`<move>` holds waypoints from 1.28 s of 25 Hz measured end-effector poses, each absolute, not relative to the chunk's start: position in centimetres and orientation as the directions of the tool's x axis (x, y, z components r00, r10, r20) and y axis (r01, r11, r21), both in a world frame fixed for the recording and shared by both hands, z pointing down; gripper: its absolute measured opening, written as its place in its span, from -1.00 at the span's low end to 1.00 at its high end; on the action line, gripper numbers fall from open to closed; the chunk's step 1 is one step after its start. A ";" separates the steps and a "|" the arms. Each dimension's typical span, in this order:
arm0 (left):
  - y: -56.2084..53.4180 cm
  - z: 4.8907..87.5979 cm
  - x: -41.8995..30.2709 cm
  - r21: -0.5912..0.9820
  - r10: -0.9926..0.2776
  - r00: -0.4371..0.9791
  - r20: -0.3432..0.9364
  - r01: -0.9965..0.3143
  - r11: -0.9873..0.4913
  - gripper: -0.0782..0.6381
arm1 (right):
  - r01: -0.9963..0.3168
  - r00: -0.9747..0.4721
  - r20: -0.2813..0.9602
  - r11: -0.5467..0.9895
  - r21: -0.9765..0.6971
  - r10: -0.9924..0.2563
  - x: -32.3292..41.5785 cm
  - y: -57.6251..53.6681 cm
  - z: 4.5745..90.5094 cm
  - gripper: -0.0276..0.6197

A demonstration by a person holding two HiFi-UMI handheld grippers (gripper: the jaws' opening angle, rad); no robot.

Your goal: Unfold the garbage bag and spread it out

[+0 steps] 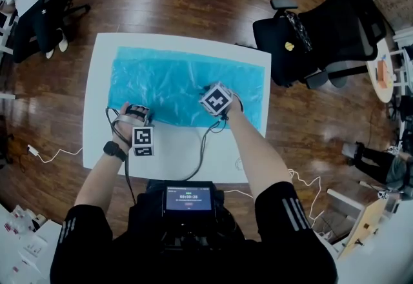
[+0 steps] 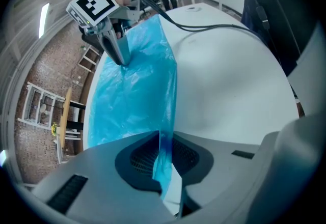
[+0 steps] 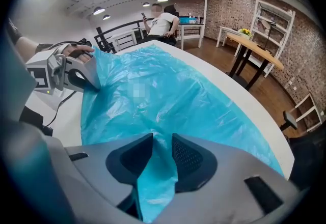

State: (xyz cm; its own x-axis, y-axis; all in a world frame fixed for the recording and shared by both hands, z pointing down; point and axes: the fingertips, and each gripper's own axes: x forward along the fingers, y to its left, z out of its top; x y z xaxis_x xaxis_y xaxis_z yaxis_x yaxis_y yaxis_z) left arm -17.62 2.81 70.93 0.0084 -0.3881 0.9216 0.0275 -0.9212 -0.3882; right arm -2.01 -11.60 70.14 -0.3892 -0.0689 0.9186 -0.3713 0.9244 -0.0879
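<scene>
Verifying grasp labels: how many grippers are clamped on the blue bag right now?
2. The left gripper pinches the near edge of the garbage bag toward its left; the right gripper clamps a bunched fold further right.

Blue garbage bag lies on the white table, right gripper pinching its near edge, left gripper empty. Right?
Not quite: the left gripper is not empty. The left gripper view shows its jaws pinching the garbage bag at its edge too. The rest holds.
</scene>
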 end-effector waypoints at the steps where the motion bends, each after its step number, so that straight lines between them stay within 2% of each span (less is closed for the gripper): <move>1: 2.8 71.0 -17.6 -0.388 -0.387 0.015 0.922 0.018 -0.922 -0.64 | -0.370 -0.388 0.919 0.925 -0.085 -0.071 -2.0 -11.6 70.2 -0.45; 3: 2.7 71.0 -17.7 -0.379 -0.379 0.019 0.925 0.006 -0.925 -0.57 | -0.373 -0.378 0.923 0.924 -0.078 -0.075 -1.8 -11.6 70.4 -0.44; 7: 3.1 70.3 -18.1 -0.356 -0.357 0.020 0.934 -0.026 -0.934 -0.28 | -0.375 -0.377 0.921 0.925 -0.059 -0.094 -1.8 -11.8 70.2 -0.44; 16: 4.6 65.8 -20.9 -0.328 -0.359 0.092 0.929 -0.247 -0.912 -0.28 | -0.378 -0.377 0.922 0.923 -0.071 -0.083 -1.8 -11.4 70.3 -0.44; 19: 3.9 63.4 -22.2 -0.342 -0.398 0.107 0.911 -0.343 -0.875 -0.28 | -0.373 -0.377 0.922 0.926 -0.062 -0.090 -1.7 -11.5 70.2 -0.44; 26: 0.1 57.7 -26.2 -0.424 -0.520 0.084 0.850 -0.475 -0.771 -0.28 | -0.373 -0.379 0.921 0.926 -0.058 -0.095 -1.8 -11.6 70.2 -0.44; 32: -3.9 54.1 -26.6 -0.400 -0.596 0.140 0.791 -0.618 -0.677 -0.28 | -0.380 -0.387 0.918 0.922 -0.071 -0.089 -2.0 -11.5 70.4 -0.44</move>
State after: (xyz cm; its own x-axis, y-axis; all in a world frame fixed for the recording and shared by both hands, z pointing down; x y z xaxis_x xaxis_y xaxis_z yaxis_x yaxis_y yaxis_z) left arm -26.61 -3.90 54.14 0.1397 -0.5955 0.7911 -0.6176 -0.6769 -0.4005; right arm -2.01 -11.54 70.43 -0.3867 -0.0888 0.9179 -0.3804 0.9221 -0.0711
